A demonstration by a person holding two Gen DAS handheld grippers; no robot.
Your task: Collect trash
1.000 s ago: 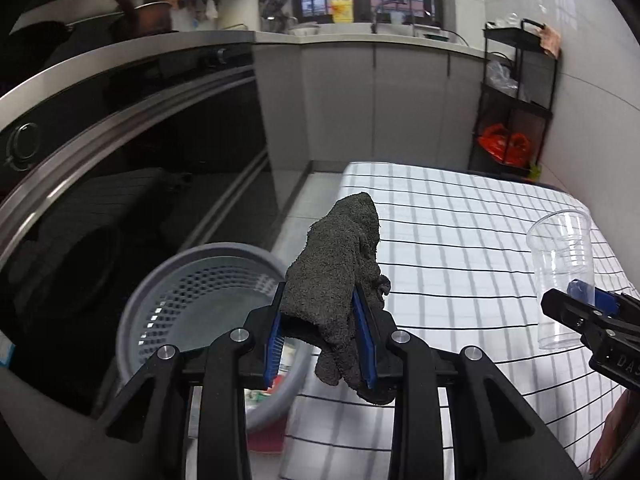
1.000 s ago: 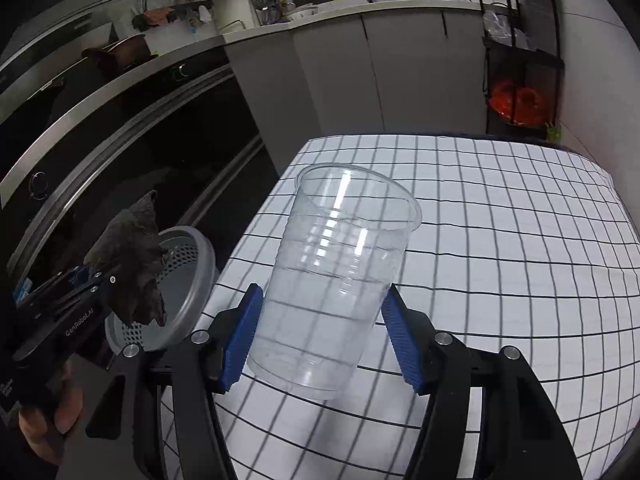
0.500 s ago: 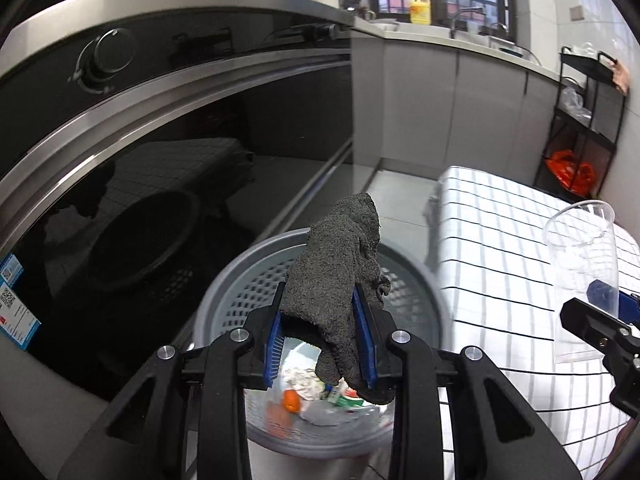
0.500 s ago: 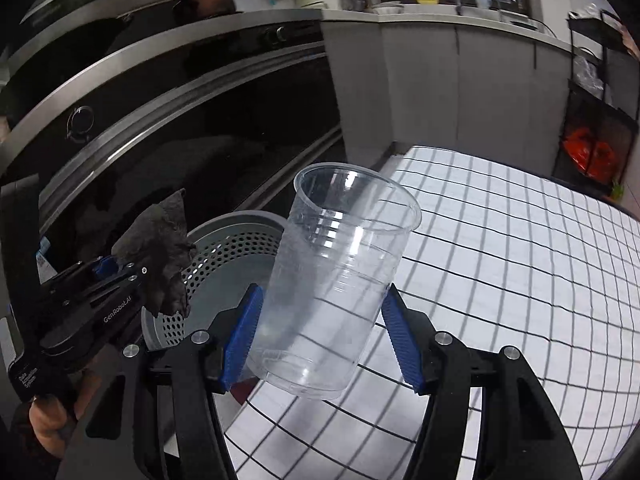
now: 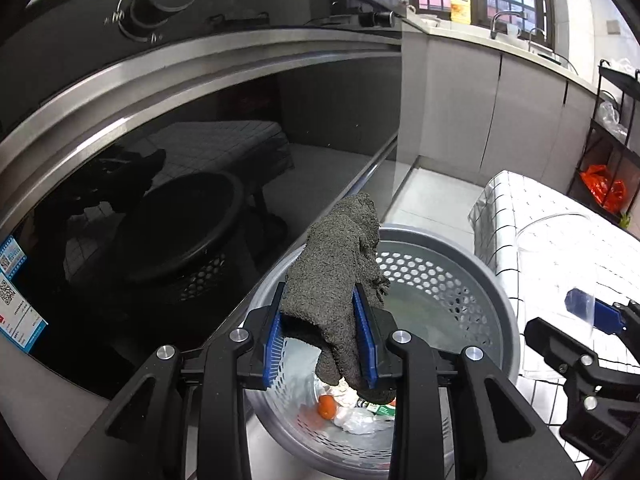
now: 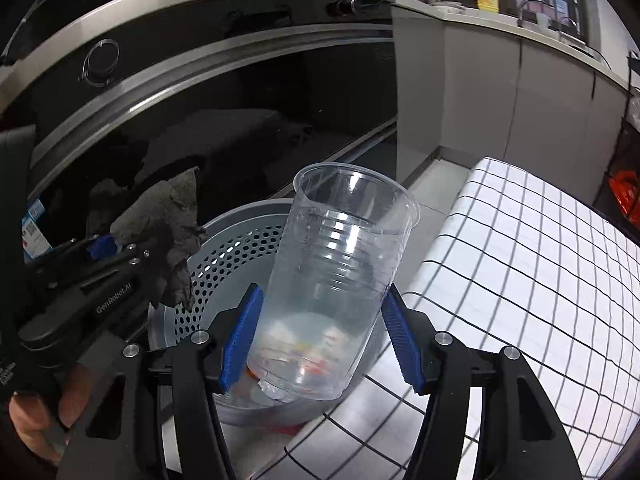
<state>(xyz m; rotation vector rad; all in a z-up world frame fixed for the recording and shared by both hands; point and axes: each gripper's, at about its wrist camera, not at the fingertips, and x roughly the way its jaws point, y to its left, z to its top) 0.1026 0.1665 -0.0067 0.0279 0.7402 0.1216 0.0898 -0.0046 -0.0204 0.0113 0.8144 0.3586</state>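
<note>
Left wrist view: the left gripper (image 5: 323, 336) clamps a grey cloth (image 5: 340, 276) between its blue pads (image 5: 365, 340). The cloth stands up out of the jaws and droops below them. Directly under it is a grey perforated bin (image 5: 440, 276) holding scraps, among them an orange piece (image 5: 327, 405) and crumpled white plastic (image 5: 360, 420). A black oven front (image 5: 180, 184) fills the far left. A table with a white grid cloth (image 5: 540, 216) adjoins the bin on the right. The right gripper (image 5: 592, 316) enters at the right edge, a clear cup wall showing across it.

Right wrist view: the right gripper (image 6: 320, 338) grasps a clear plastic cup (image 6: 340, 276), tilted, mouth up and leaning right, both blue pads (image 6: 242, 338) pressed to its lower sides. The cup hangs over the bin's (image 6: 224, 240) near right portion, beside the table edge (image 6: 520, 280). At left, a hand (image 6: 36, 408) carries the left gripper (image 6: 100, 252) with the cloth (image 6: 160, 224) pinched over the bin's left rim.
</note>
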